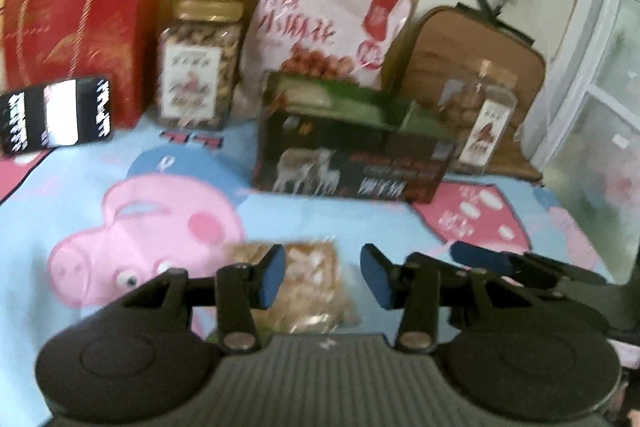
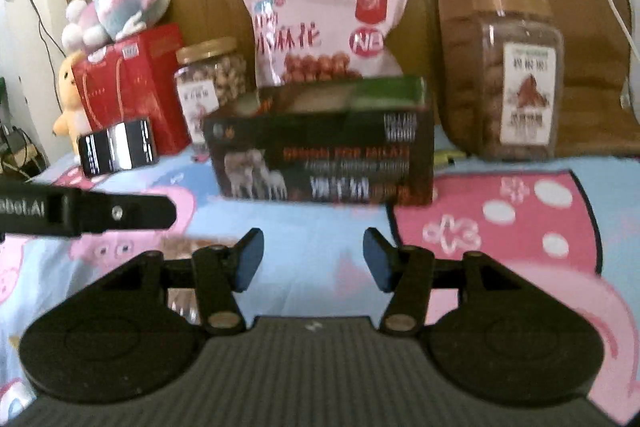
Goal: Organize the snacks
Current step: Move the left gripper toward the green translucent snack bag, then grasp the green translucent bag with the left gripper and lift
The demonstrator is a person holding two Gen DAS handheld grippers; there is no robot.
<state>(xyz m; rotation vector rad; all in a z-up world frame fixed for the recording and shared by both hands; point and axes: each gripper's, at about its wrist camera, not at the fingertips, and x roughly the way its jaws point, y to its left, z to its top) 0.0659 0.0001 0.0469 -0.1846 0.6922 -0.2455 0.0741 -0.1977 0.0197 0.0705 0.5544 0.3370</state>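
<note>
A clear packet of brown snacks lies on the cartoon blanket right under my left gripper, which is open and empty above it. My right gripper is open and empty over bare blanket; the packet shows partly behind its left finger. At the back stand a dark box, a pink snack bag, a nut jar, a second jar and a red gift bag.
A small black-and-white box lies at the left. Plush toys sit on the red bag. A brown cushion leans behind the right jar. The left gripper's finger reaches in from the left in the right wrist view.
</note>
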